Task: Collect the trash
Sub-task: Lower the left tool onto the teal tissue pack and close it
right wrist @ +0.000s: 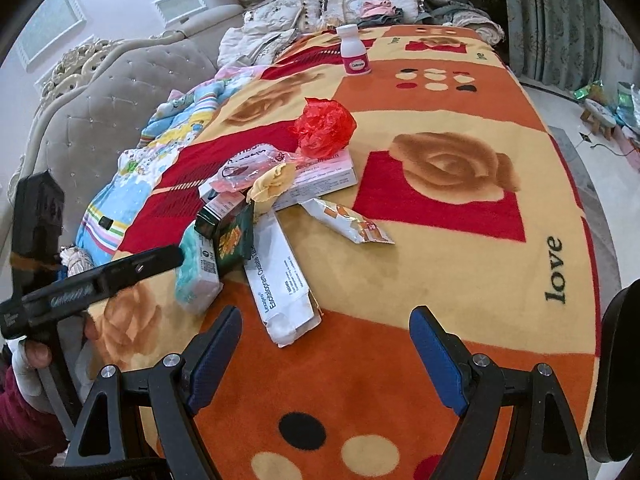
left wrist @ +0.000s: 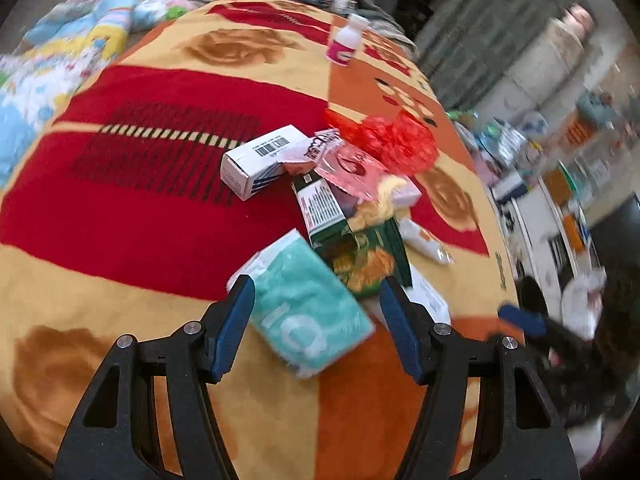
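Observation:
A heap of trash lies on the patterned blanket (right wrist: 460,264): a teal tissue pack (left wrist: 308,312), a green box (left wrist: 360,248), a white barcode box (left wrist: 256,160), pink wrappers (left wrist: 348,164), a crumpled red plastic bag (left wrist: 396,140) and a white sachet (right wrist: 348,226). My left gripper (left wrist: 318,308) is open, its jaws either side of the tissue pack (right wrist: 196,272), just above it. My right gripper (right wrist: 324,344) is open and empty over the blanket, in front of a long white medicine box (right wrist: 280,276). The left gripper also shows at the left of the right wrist view (right wrist: 100,280).
A white and pink pill bottle (right wrist: 354,52) stands upright at the far end of the blanket. A child's printed quilt (right wrist: 160,148) and pillows (right wrist: 360,4) lie along a tufted headboard (right wrist: 120,92). Curtains and floor clutter with a small stool (right wrist: 600,116) are to the right.

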Tool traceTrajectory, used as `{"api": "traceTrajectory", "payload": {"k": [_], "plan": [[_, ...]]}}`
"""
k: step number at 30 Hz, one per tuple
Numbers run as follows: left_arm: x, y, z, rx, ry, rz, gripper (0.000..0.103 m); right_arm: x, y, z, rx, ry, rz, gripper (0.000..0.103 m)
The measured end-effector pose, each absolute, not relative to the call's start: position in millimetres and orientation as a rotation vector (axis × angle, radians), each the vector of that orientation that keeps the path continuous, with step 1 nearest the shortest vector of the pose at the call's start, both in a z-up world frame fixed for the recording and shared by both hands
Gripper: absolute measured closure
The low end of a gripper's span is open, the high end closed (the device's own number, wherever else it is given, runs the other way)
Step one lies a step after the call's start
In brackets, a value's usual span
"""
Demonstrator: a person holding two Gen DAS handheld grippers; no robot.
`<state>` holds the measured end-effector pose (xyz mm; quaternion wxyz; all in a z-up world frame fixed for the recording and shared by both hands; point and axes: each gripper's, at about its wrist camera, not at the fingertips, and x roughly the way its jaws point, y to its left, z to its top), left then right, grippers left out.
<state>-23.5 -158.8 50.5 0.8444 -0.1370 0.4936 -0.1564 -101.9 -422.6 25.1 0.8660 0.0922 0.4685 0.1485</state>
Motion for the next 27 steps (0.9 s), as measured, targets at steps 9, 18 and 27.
{"api": "traceTrajectory", "payload": {"k": [9, 18, 27], "plan": [[-21, -161, 43, -0.243, 1.040, -0.265, 0.039, -104, -430, 25, 0.214, 0.989, 0.309, 0.019], [-22, -154, 30, -0.324, 1.054, -0.245, 0.030, -100, -424, 21, 0.228, 1.000, 0.324, 0.019], [-17, -137, 33, -0.315, 1.103, -0.316, 0.077, -98, -418, 25, 0.222, 1.000, 0.346, 0.019]]}}
